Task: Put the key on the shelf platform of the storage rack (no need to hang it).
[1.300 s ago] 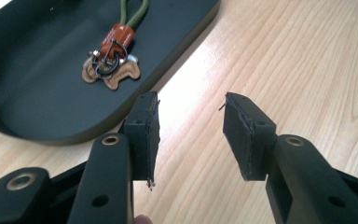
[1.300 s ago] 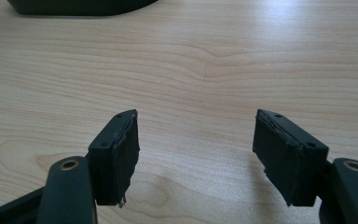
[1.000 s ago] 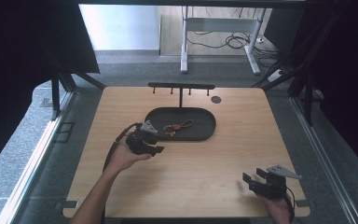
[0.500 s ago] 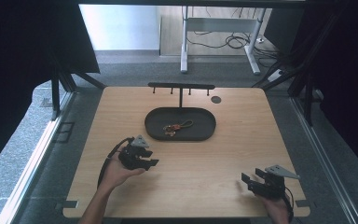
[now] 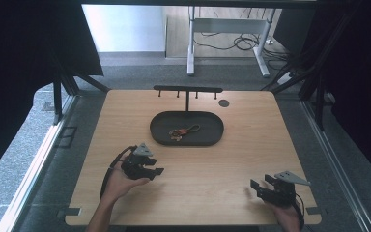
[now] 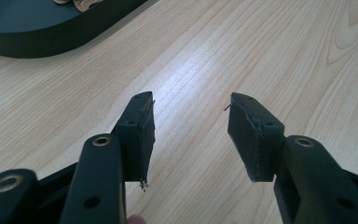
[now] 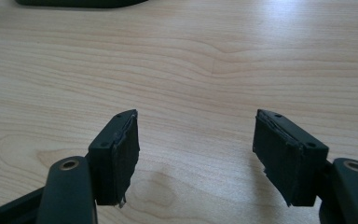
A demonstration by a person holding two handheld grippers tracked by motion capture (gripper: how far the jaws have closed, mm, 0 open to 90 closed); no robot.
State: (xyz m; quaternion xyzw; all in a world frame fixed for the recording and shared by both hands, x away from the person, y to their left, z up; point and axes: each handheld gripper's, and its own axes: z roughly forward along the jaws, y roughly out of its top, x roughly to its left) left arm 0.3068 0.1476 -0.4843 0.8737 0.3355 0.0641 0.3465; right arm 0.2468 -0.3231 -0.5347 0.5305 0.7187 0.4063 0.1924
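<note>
A black oval tray point(image 5: 207, 137) sits mid-table and holds a small keyring with a red and tan strap point(image 5: 181, 131). Behind it stands a black T-shaped hook rack point(image 5: 187, 90). My left gripper point(image 5: 158, 170) is low over the wood at the front left, open, with nothing between its jaws; in the left gripper view point(image 6: 190, 116) the tray's edge point(image 6: 51, 39) lies at the upper left. My right gripper point(image 5: 257, 186) rests near the front right corner, open and empty, and its own view point(image 7: 196, 130) looks across bare wood toward the tray edge point(image 7: 79, 3).
A small dark round disc point(image 5: 224, 103) lies on the table right of the rack. Dark curtains flank both sides. A metal desk frame and cables point(image 5: 232, 34) stand on the floor beyond the table's far edge.
My left gripper has drawn back from the tray's front left edge toward the front of the table. The right gripper has stayed in place.
</note>
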